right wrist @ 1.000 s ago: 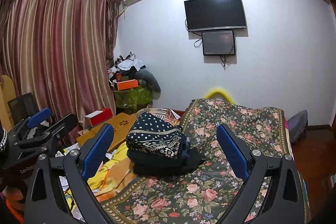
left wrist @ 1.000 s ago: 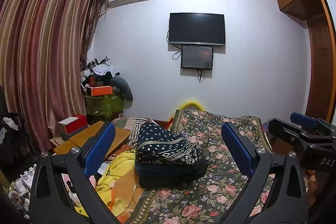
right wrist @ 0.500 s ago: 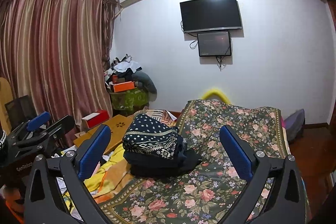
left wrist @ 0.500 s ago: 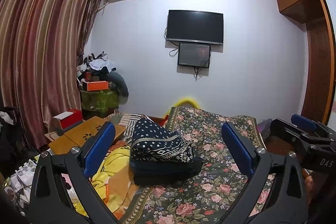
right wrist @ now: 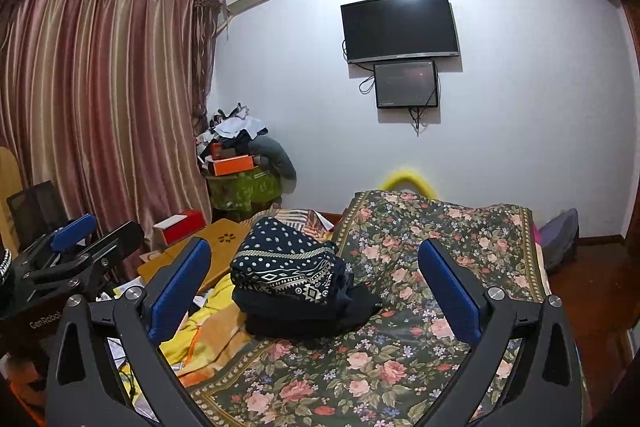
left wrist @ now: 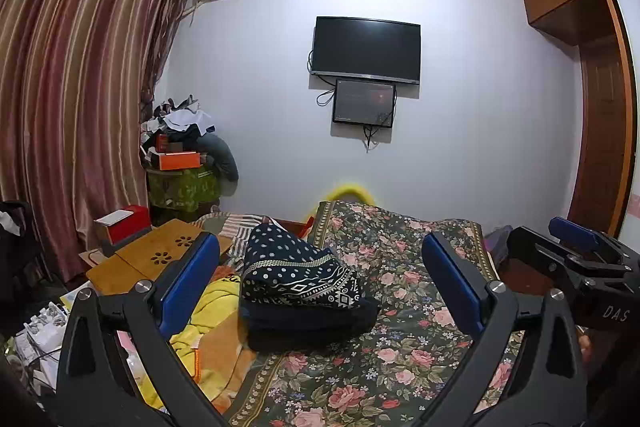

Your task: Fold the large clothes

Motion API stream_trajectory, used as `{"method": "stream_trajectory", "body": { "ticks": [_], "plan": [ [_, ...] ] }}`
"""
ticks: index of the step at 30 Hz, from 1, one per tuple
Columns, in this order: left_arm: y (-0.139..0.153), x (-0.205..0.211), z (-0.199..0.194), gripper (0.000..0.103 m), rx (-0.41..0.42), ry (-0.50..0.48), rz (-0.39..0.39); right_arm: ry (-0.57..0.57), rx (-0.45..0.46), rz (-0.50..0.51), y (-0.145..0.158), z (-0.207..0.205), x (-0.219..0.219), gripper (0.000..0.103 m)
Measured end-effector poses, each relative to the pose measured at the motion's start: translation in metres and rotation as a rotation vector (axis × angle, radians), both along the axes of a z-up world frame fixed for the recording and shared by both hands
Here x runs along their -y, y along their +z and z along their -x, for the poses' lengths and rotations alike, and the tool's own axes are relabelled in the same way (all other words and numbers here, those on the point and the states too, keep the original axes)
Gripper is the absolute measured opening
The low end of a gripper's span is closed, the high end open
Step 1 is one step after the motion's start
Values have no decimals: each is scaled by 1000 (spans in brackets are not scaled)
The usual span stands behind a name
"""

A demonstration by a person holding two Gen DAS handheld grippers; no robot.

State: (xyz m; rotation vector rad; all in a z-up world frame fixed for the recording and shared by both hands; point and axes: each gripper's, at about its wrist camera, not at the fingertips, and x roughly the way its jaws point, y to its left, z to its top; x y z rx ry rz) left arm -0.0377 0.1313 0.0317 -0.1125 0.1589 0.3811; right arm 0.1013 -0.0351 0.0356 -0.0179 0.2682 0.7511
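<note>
Both tools are raised and empty. The left gripper (left wrist: 320, 283) has its blue-padded fingers spread wide across the lower part of its own view, nothing between them, and the right gripper (right wrist: 316, 281) is likewise parted and bare in its view. Between the fingers in both views, at lower centre, sits the stack of folded clothes (left wrist: 300, 291): a navy garment with white dots and a geometric band (right wrist: 286, 267) lies on top of plain dark folded pieces (right wrist: 304, 319), all resting on the floral bedspread (left wrist: 400, 355). The pile looks squared and compact, so the folding of these pieces appears finished. Left of the stack, a crumpled yellow fabric (left wrist: 208, 315) lies loose at the bed's edge; whether it belongs to the job cannot be told. No unfolded large garment is spread on the bedspread, so the task looks near its end or between items.
</note>
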Motion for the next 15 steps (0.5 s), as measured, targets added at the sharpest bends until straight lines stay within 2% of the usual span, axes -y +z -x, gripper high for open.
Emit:
{"method": "stream_trajectory", "body": {
  "ticks": [15],
  "plan": [
    [-3,-3,-2,102,-4,8,8,3,-11,15,-1,-2,-2,103]
  ]
}}
